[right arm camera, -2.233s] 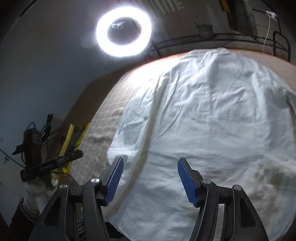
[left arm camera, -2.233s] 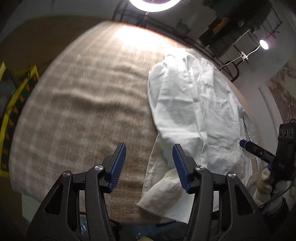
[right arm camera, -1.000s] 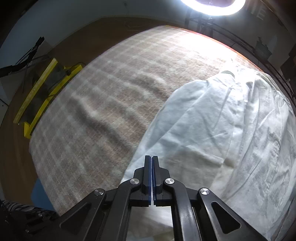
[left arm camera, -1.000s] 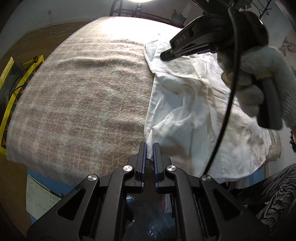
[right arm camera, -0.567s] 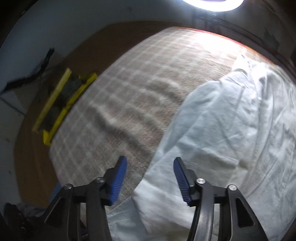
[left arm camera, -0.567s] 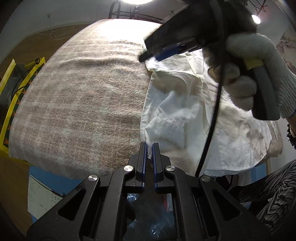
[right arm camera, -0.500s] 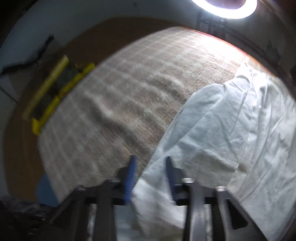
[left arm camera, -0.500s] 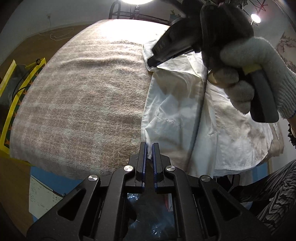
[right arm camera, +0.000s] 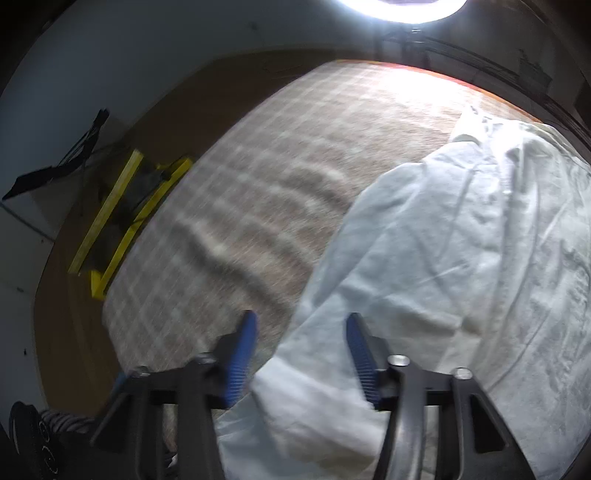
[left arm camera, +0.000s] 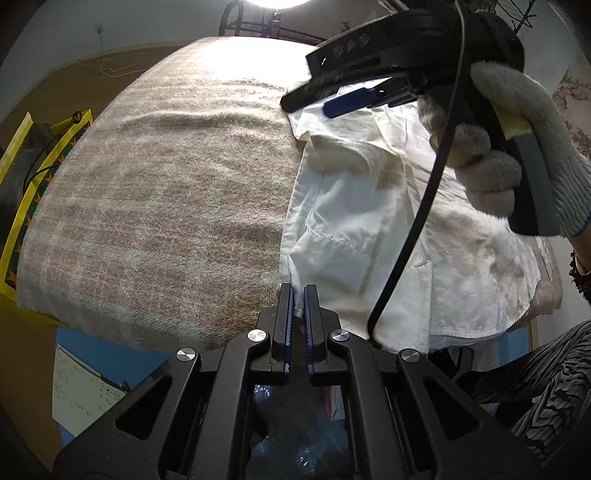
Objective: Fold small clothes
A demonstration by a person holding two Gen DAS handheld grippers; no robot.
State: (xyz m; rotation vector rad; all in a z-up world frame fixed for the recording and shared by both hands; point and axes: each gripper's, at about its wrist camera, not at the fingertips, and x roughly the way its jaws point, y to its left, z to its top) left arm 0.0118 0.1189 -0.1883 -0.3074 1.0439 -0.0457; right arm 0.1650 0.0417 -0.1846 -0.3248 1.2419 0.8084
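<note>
A white shirt (left arm camera: 388,221) lies crumpled on the right half of a plaid blanket (left arm camera: 166,184), its left side folded over on itself. My left gripper (left arm camera: 297,291) is shut at the shirt's near left edge, and the cloth runs right into its tips. In the left wrist view a gloved hand (left arm camera: 498,166) holds my right gripper (left arm camera: 306,105) above the shirt's far end. In the right wrist view my right gripper (right arm camera: 303,354) has its jaws opening. The shirt (right arm camera: 443,277) lies loose below and between the blue pads (right arm camera: 360,354), which do not press on it.
A yellow frame (right arm camera: 122,229) stands on the floor left of the blanket. A black cable (left arm camera: 417,206) hangs from the right gripper across the shirt. A ring light (right arm camera: 402,3) glares at the far end. A sheet of paper (left arm camera: 81,391) lies below the near edge.
My right gripper went from shut to open and let the shirt fall from its pads. The left gripper stayed shut in the same spot.
</note>
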